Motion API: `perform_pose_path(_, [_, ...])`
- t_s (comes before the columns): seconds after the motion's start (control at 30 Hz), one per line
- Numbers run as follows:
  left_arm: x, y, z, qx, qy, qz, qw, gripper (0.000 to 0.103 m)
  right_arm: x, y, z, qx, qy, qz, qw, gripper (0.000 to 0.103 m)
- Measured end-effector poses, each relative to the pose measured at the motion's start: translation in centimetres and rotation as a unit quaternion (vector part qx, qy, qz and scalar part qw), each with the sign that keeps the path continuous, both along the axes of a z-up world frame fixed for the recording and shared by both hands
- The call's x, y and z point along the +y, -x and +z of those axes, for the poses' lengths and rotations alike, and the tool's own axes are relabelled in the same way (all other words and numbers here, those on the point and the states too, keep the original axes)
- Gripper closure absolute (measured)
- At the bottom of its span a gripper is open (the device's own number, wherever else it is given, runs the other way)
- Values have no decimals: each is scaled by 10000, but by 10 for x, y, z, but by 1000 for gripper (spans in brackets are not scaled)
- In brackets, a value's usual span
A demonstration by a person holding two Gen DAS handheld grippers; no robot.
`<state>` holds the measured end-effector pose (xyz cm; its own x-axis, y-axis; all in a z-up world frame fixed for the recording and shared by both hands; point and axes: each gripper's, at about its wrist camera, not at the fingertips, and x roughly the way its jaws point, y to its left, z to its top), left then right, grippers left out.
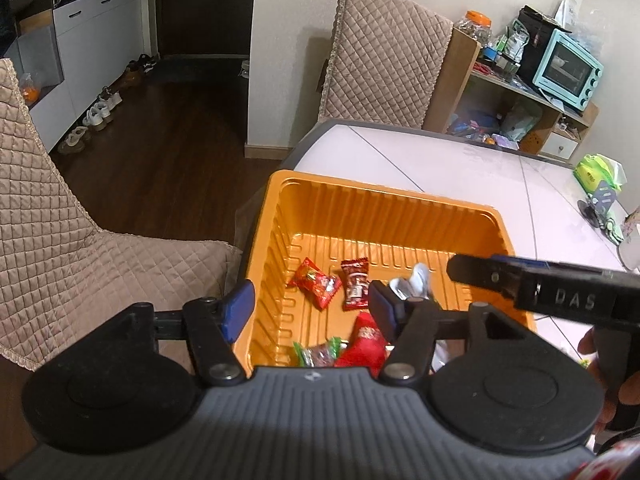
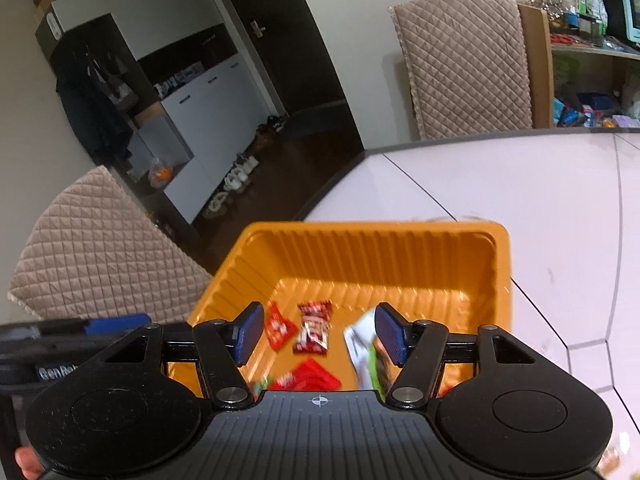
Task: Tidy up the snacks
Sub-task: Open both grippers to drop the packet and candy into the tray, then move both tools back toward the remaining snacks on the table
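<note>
While both hand-held grippers hang over the orange tray (image 1: 384, 204), neither one is actually gripping anything. The left hand-held gripper (image 1: 310, 308) has its blue pads spread wide, one pad outside the tray's left wall and the other above the snacks. The right hand-held gripper (image 2: 318, 334) is spread wide too, nothing between its fingers, and it's hovering over the tray's right half.

The tray sits at the rounded corner of the white tabletop (image 1: 460, 160), with its left wall right along the tabletop edge. Inside, toward the near side of the tray floor, there's a little pile of snacks: a red candy wrapper (image 1: 316, 282), a dark red candy (image 1: 355, 288) just beside it, a bigger bright red packet (image 1: 366, 340) closer to the near wall, a green-ended candy (image 1: 318, 354) touching that packet, and a white-and-green pouch (image 2: 366, 354) on the right that looks tilted up, though it's blurry in the right wrist view. The far half of the tray floor is bare.

A quilted chair (image 1: 384, 56) stands at the far tabletop edge.
</note>
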<state>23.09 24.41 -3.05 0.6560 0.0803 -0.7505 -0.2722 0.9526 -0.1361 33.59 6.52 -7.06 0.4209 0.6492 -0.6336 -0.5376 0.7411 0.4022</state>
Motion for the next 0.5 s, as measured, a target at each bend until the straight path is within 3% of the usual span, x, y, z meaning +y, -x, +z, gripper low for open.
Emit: perform_pose_path(0.5, [-55,38,18,25,-45,-213,9998,37,-74,57,20,8,-40,-280,9996,27])
